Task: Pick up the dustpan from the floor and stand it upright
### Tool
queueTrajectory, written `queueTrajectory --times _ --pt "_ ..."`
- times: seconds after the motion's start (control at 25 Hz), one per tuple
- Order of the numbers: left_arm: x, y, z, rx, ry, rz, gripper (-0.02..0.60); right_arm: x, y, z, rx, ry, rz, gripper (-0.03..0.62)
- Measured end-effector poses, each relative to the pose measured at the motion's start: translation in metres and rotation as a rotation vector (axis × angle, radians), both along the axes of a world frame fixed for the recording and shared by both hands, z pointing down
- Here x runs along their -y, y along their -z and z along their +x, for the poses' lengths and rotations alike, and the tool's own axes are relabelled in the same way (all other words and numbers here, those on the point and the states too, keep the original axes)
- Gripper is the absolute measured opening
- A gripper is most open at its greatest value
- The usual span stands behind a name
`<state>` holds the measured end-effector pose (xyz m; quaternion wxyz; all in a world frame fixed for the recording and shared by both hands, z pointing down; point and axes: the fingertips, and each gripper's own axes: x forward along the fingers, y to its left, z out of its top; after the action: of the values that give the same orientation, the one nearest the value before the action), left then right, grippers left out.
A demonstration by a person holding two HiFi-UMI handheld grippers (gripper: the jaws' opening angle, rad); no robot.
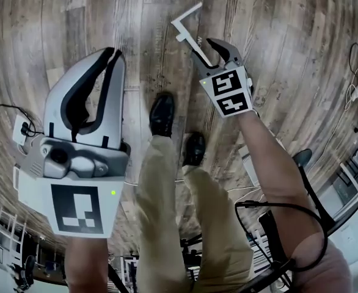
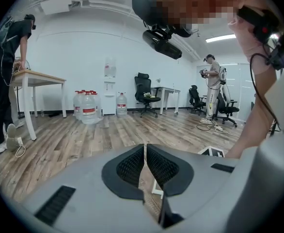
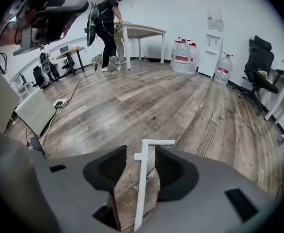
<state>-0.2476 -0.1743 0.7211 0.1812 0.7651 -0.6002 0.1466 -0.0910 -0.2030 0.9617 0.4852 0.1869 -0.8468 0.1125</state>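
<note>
Straddling the white dustpan handle (image 3: 140, 191): right gripper (image 3: 141, 152), jaws apart | left gripper (image 2: 145, 147): jaws pressed together, empty

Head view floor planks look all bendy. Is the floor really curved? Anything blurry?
Head view: the wide lens bows the floor planks near the edges; it's flat. Left gripper view: blurred patch at top, added afterwards. Right gripper view: sharp, dark corners.

Two hand-held grippers (image 1: 109, 55) (image 1: 208, 49), one white dustpan (image 1: 188, 27), two black shoes (image 1: 162, 115) (image 1: 195, 149)
</note>
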Motion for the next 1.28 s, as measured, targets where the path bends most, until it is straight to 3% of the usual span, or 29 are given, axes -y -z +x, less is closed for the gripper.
queueTrajectory --times 0.92,1.28 --pt "-0.009 -0.074 0.001 -0.013 -0.011 -0.027 0.023 -0.017 -0.144 0.027 -0.156 0.007 -0.088 0.175" --pt "-0.012 -0.052 0.008 -0.009 -0.016 -0.011 0.023 -0.017 -0.167 0.036 -0.198 0.016 -0.11 0.161"
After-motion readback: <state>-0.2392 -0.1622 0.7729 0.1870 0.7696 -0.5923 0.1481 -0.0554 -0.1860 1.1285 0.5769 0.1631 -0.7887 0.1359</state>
